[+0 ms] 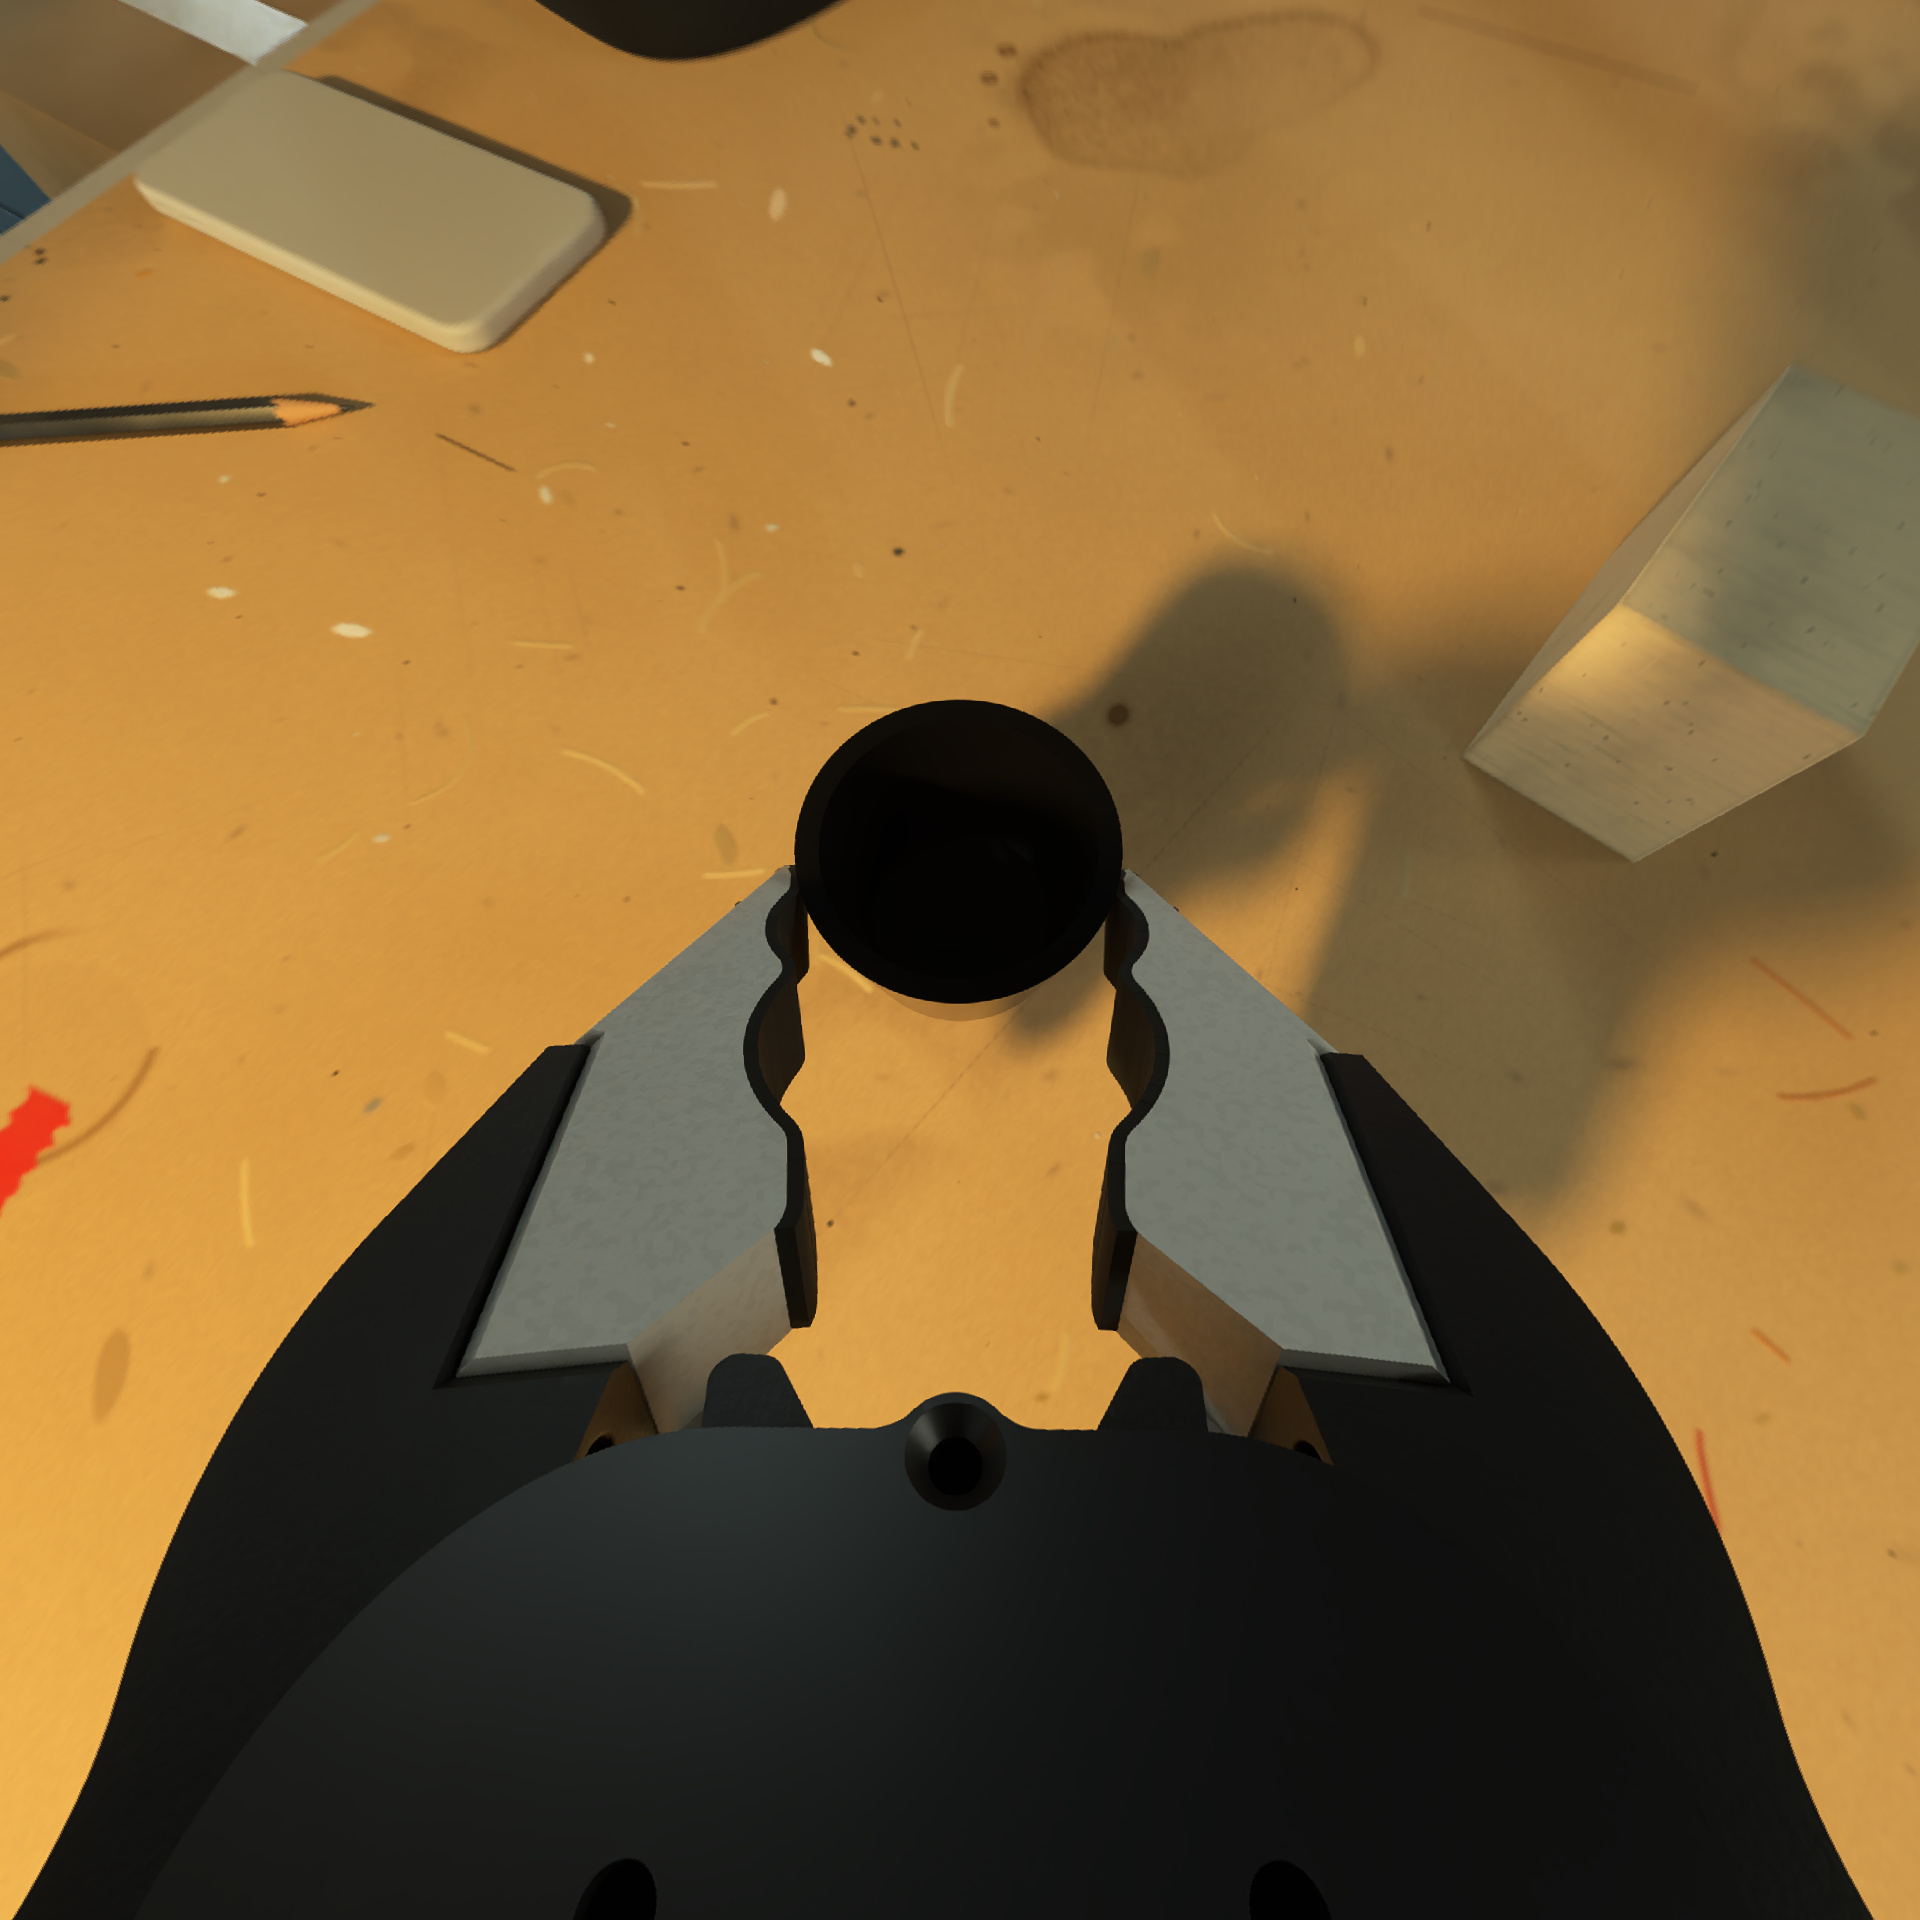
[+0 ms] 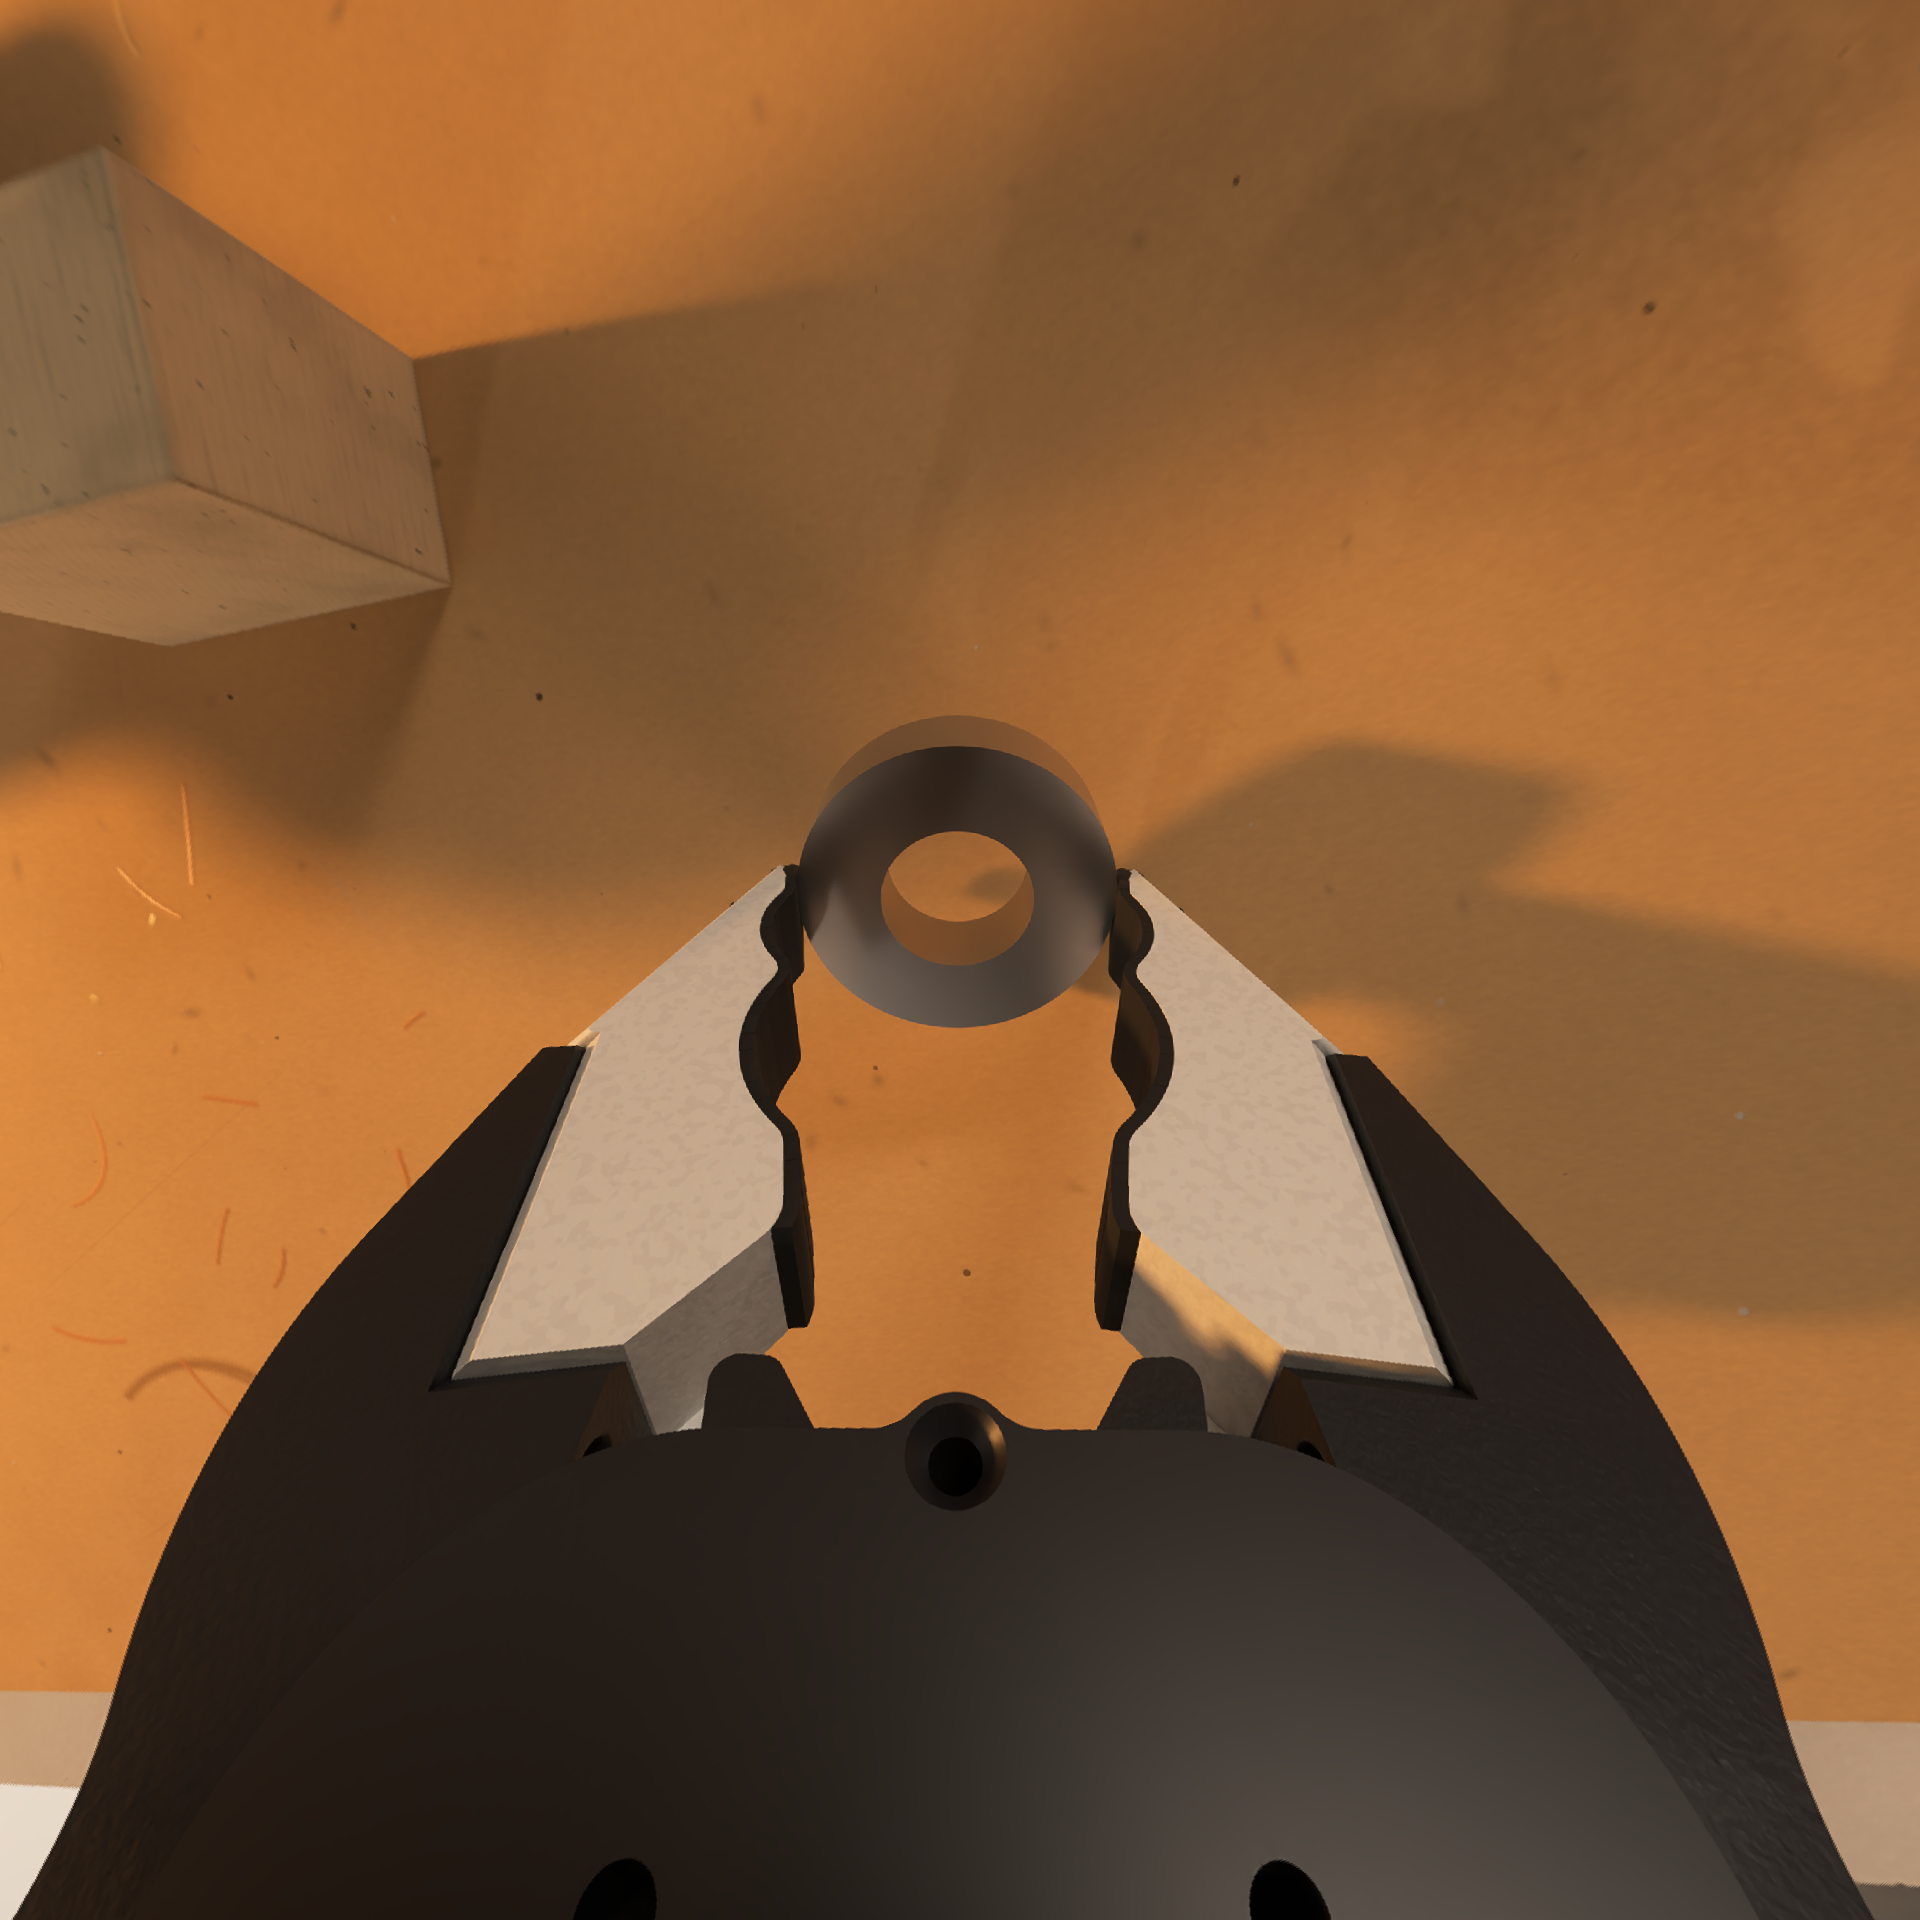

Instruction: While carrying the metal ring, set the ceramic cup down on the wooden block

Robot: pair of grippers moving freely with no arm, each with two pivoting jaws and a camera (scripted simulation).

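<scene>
My left gripper (image 1: 957, 914) is shut on a black ceramic cup (image 1: 957, 847), held between the fingertips above the table with its dark opening facing the camera. The pale wooden block (image 1: 1704, 634) stands on the table to the upper right of the cup, apart from it. My right gripper (image 2: 957, 914) is shut on a grey metal ring (image 2: 831, 883), held above the table with its hole facing the camera. The same wooden block (image 2: 208, 416) shows in the right wrist view at the upper left, apart from the ring.
On the orange scratched table (image 1: 623, 727) lie a cream flat rounded slab (image 1: 374, 208) at the upper left and a pencil (image 1: 177, 416) at the left edge. A red mark (image 1: 31, 1132) is at the left. The table's near edge (image 2: 62, 1704) shows at the bottom of the right wrist view.
</scene>
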